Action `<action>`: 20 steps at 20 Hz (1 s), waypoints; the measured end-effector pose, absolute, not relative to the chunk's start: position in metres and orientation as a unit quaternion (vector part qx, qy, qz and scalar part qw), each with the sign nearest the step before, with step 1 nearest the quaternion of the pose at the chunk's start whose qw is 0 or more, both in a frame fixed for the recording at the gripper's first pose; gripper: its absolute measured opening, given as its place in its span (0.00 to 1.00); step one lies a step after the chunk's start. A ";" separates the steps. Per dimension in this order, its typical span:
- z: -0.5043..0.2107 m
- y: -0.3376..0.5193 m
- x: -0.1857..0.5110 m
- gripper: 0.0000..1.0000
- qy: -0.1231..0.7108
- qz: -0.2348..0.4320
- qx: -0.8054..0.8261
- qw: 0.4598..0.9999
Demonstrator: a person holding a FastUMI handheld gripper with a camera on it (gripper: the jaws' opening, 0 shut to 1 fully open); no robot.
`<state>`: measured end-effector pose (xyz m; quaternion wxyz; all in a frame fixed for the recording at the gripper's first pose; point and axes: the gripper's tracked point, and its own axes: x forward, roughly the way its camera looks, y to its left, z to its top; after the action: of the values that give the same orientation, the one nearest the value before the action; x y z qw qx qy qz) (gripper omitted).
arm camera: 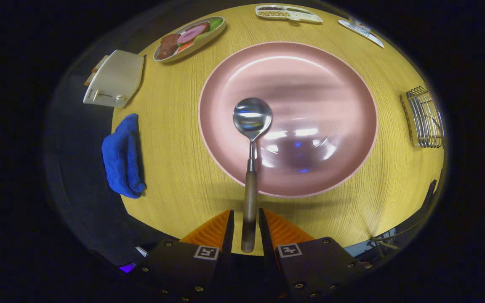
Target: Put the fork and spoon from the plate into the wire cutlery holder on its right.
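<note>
A spoon point(251, 139) with a steel bowl and a brown handle lies with its bowl over the pink plate point(331, 75) and its handle running back between my fingers. My gripper point(246, 225) is shut on the handle's end, both fingers pressing its sides. The plate sits on the yellow wooden table just ahead of the fingers. The wire cutlery holder point(425, 118) stands to the right of the plate, near the table's right edge. No fork shows on the plate.
A blue cloth point(122, 158) lies at the table's left edge. Beyond it stands a white toaster point(114, 80). An oval dish of food point(190, 38), a divided tray point(286, 12) and a flat white item point(360, 31) sit at the far side.
</note>
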<state>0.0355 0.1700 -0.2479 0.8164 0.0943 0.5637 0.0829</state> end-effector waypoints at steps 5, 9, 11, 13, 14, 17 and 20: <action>-0.248 0.166 0.033 0.04 0.564 0.089 0.060 0.818; -0.246 0.163 0.031 0.04 0.561 0.087 0.061 0.821; -0.240 0.160 0.029 0.04 0.561 0.090 0.066 0.820; -0.234 0.158 0.028 0.04 0.556 0.093 0.067 0.823; -0.229 0.156 0.027 0.04 0.555 0.096 0.066 0.824; -0.209 0.150 0.023 0.04 0.551 0.107 0.072 0.825; -0.182 0.137 0.015 0.04 0.546 0.117 0.076 0.826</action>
<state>0.0147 0.1370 -0.1825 0.8264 0.0757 0.5455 0.1170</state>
